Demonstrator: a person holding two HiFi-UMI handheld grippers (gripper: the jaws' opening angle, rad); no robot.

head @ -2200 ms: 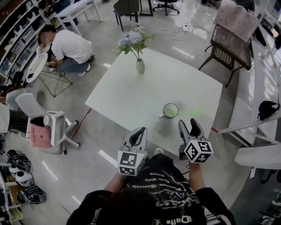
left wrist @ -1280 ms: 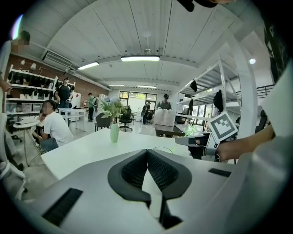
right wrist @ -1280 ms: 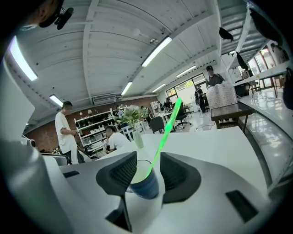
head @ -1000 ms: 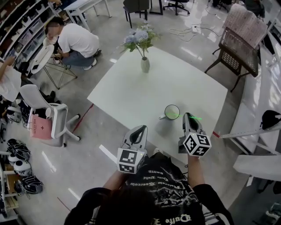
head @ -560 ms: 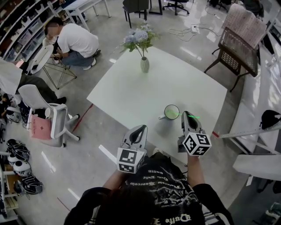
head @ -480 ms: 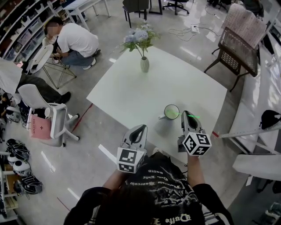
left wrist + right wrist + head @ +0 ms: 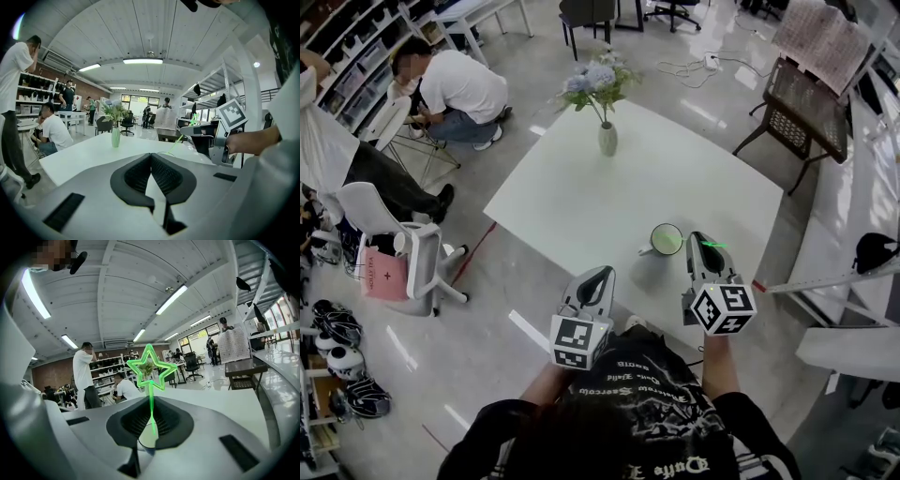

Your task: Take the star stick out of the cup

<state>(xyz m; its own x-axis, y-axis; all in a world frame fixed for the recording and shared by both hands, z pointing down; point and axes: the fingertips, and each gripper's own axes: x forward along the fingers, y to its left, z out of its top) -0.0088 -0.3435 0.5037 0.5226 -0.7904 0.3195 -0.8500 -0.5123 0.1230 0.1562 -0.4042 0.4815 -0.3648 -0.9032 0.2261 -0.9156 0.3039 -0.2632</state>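
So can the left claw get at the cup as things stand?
Probably yes: the left claw, shut and empty, faces the cup across bare table. The right claw, shut on the star stick, stands at the cup's other side.

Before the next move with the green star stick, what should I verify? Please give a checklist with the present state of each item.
1. Right gripper is shut on the star stick: ok, the shaft sits between the pads.
2. Stick's lower end is clear of the cup: not ok, the left gripper view shows it slanting down to the rim.
3. Cup stands upright on the white table: ok.
4. Left gripper is out of the way: ok, shut, empty, near the table edge.
5. Flower vase is away from the lifting path: ok, at the far side.
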